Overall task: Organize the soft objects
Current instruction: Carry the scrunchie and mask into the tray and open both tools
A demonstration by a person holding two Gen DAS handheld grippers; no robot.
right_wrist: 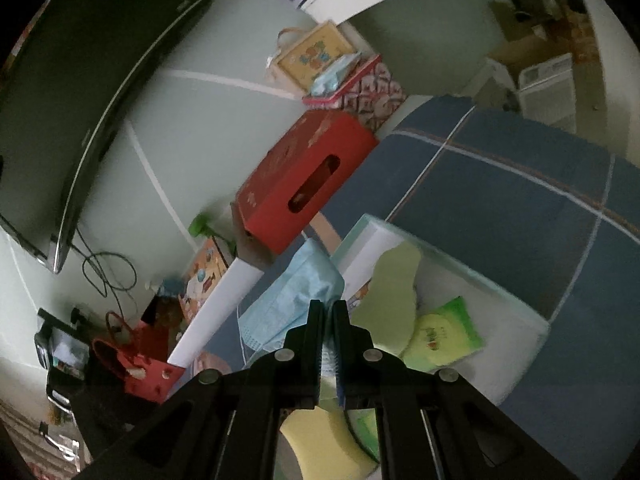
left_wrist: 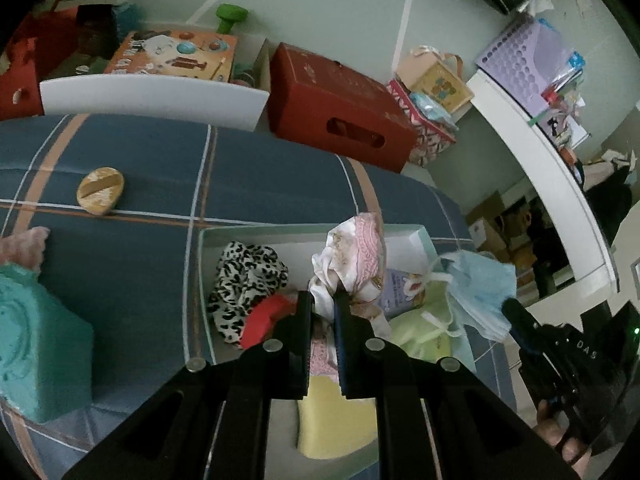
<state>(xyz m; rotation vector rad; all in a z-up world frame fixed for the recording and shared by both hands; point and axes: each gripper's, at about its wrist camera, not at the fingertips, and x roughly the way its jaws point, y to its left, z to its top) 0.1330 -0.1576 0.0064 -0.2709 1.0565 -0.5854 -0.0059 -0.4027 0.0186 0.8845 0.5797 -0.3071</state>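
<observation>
Left wrist view: we see our left gripper point(left_wrist: 323, 295) clenched on a bunched pink-and-white patterned cloth point(left_wrist: 354, 258), which it holds above a shallow white box point(left_wrist: 192, 280) resting on the blue plaid bedding point(left_wrist: 132, 184). Inside the box, to the left of the cloth, lie a leopard-print fabric piece point(left_wrist: 244, 280) and a red item point(left_wrist: 266, 316) touching it; nearer to us sits a pale yellow sponge point(left_wrist: 340, 416). Further right in the box are a light green cloth point(left_wrist: 420, 332) and a small printed packet point(left_wrist: 404, 288). On the bedding, far left of the box, lies a tan oval sponge point(left_wrist: 100, 191), and at the near left edge stands a teal foam block point(left_wrist: 36, 344). Beyond the bed sits a red cardboard box point(left_wrist: 340, 108).

At the right we see our right gripper point(left_wrist: 516, 312), gripping a light blue face mask point(left_wrist: 480, 292) at the right side of the box.

In the right wrist view, our right gripper point(right_wrist: 328, 308) is pinched tight on the same face mask point(right_wrist: 296, 296), which hangs over the box's left edge point(right_wrist: 360, 248). A green wipes packet point(right_wrist: 444, 332) lies inside the box to the right.
</observation>
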